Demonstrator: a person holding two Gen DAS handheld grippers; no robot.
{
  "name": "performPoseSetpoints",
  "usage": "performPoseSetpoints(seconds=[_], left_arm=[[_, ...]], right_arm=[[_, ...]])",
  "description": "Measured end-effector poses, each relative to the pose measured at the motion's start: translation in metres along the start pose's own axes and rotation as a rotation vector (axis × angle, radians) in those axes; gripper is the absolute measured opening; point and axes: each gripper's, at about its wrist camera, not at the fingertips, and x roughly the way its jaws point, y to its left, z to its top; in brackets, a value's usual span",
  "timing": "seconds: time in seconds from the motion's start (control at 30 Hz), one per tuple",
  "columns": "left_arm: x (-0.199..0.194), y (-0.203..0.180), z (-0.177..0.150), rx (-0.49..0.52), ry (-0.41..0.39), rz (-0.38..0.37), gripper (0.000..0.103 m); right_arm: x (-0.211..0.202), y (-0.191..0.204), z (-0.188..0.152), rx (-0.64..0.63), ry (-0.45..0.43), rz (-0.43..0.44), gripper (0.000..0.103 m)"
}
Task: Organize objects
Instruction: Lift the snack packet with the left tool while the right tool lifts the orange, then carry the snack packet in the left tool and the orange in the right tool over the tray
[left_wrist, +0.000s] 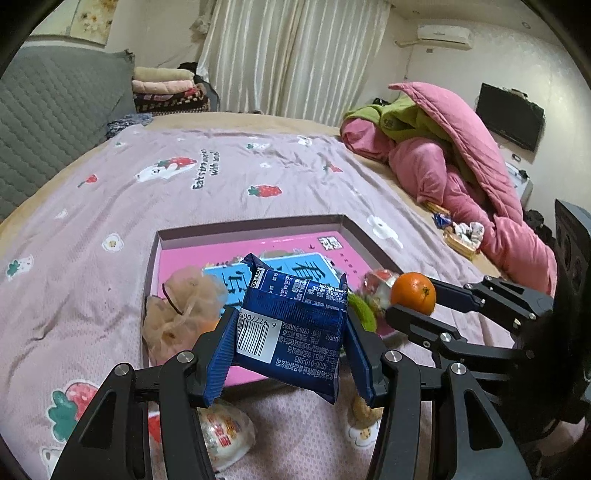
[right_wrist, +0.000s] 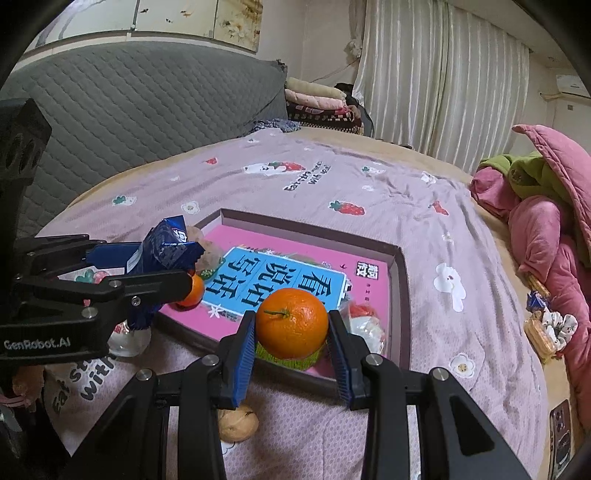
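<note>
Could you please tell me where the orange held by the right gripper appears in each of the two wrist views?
Left wrist view: the orange sits right of centre, between the right gripper fingers, beside the blue packet.
Right wrist view: the orange is at lower centre, clamped between the blue pads.
Shared landmark: the pink box on the bedsheet.

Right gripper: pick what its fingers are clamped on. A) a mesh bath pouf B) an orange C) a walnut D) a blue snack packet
B: in the right wrist view the right gripper has its blue-padded fingers pressed against both sides of the orange, held over the near edge of the box.
</note>
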Motion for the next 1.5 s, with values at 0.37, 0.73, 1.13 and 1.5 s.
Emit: performPoseSetpoints(seconds=[0.37, 0.73, 1.13, 1.5], left_arm=[[0.002, 0.005, 0.015, -0.024, -0.05, 0.005, 0.057], [0.012, 0.015, 0.021, -0.065, -0.051, -0.015, 0.057], [0.036, 0.007, 0.009, -0.04, 0.005, 0.003, 0.057], [0.053, 0.001, -0.002, -0.027, 0.063, -0.009, 0.057]], right_arm=[[-0.002, -0.005, 0.011, 0.006, -0.047, -0.006, 0.038], [-0.004, -0.01, 0.017, 0.008, -0.077, -0.006, 0.038], [0.011, -0.008, 0.01, -0.017, -0.032, -0.013, 0.038], [0.028, -0.005, -0.001, -0.043, 0.036, -0.003, 0.038]])
